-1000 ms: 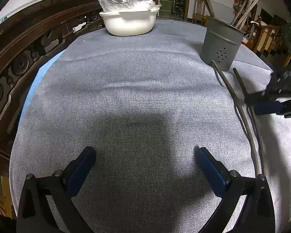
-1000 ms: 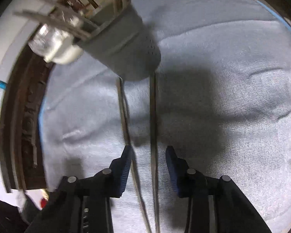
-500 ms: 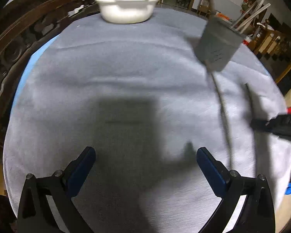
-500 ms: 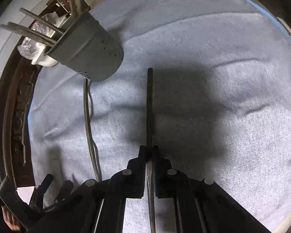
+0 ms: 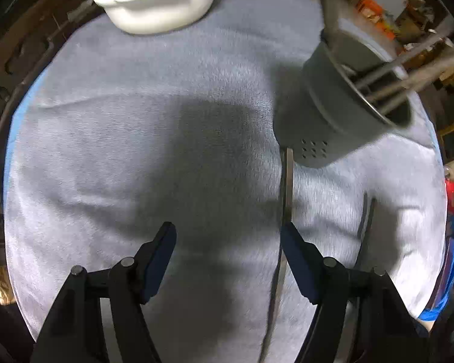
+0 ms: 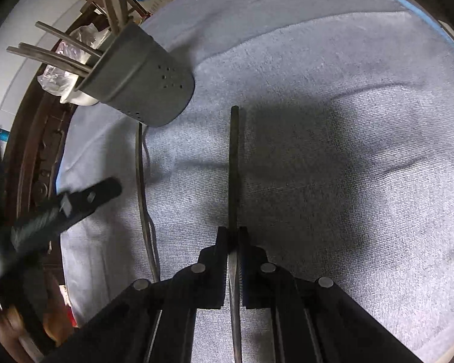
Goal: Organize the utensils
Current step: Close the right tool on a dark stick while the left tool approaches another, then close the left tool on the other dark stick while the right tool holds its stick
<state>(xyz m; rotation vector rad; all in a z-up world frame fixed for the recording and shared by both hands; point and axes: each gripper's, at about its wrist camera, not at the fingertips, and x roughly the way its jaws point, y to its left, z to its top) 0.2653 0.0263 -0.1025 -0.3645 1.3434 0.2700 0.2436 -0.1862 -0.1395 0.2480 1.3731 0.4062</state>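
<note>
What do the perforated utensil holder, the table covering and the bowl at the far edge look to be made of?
Utensil holder: probably matte grey metal; thin rim, punched holes, though coated plastic is possible. Table covering: grey woven cloth; ribbed texture and wrinkles. Bowl: glossy white, likely ceramic or plastic; too blurred to tell.

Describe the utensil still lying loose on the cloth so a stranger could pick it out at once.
Start at the grey perforated holder on the grey cloth. From its base a thin, slightly curved metal utensil runs along the cloth towards the camera. Unlike the straight utensil beside it, clamped in the right gripper, nothing grips this one.
</note>
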